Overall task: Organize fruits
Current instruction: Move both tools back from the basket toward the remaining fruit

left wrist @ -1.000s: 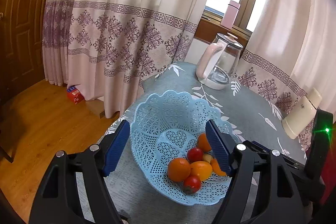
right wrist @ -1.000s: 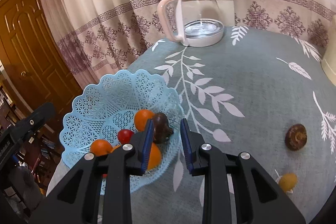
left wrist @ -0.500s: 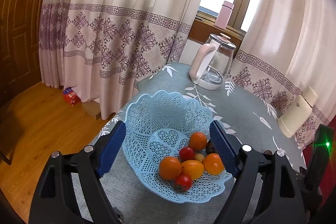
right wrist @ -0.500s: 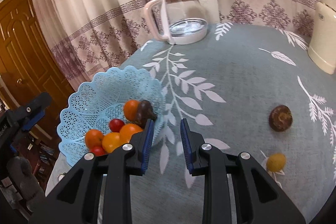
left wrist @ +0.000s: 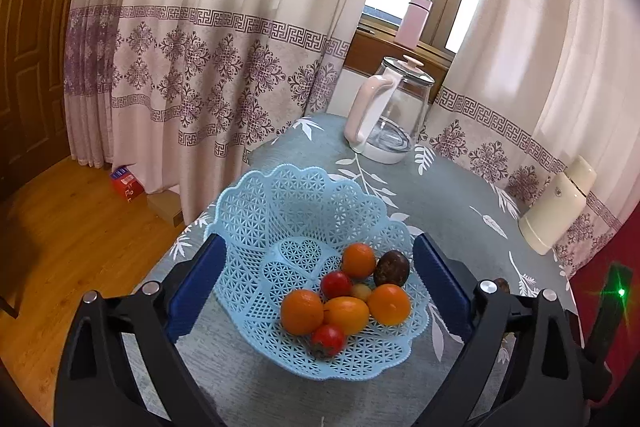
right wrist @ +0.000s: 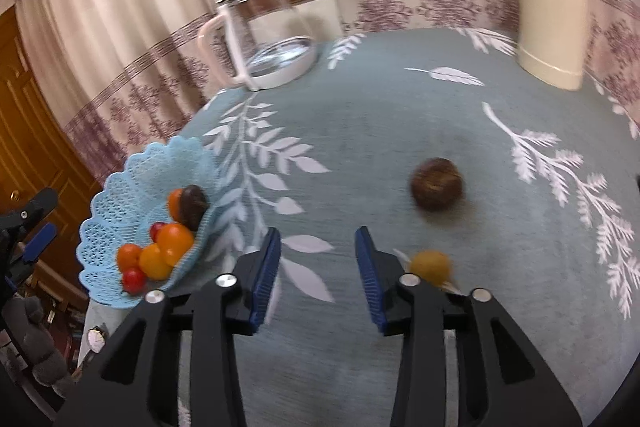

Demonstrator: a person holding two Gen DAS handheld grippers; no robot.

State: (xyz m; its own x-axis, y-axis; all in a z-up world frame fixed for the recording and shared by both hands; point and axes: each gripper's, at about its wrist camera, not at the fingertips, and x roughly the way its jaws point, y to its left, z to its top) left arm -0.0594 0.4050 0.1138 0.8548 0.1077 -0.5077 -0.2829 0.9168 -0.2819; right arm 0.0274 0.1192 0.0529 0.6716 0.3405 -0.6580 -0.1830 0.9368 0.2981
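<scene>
A light blue lattice basket [left wrist: 288, 211] [right wrist: 108, 227] sits at the table's left corner and holds several oranges, small red fruits and one dark brown fruit [left wrist: 392, 268] [right wrist: 193, 206]. My left gripper [left wrist: 316, 291] is open, its blue pads on either side of the basket, apart from its rim. In the right wrist view a brown round fruit [right wrist: 437, 183] and a small yellow fruit [right wrist: 430, 265] lie loose on the cloth. My right gripper [right wrist: 318, 273] is open and empty above the cloth, the yellow fruit just outside its right finger.
A teal tablecloth with white leaves [right wrist: 380, 131] covers the table. A glass kettle with a pink handle [left wrist: 386, 113] [right wrist: 260, 39] stands at the back, a cream flask [left wrist: 558, 211] [right wrist: 554, 3] at the right. Curtains hang behind; wooden floor lies beyond the table's left edge.
My right gripper has swung right, away from the basket toward the loose fruits, and opened wider. The dark brown fruit now rests in the basket. The left gripper pulled back slightly.
</scene>
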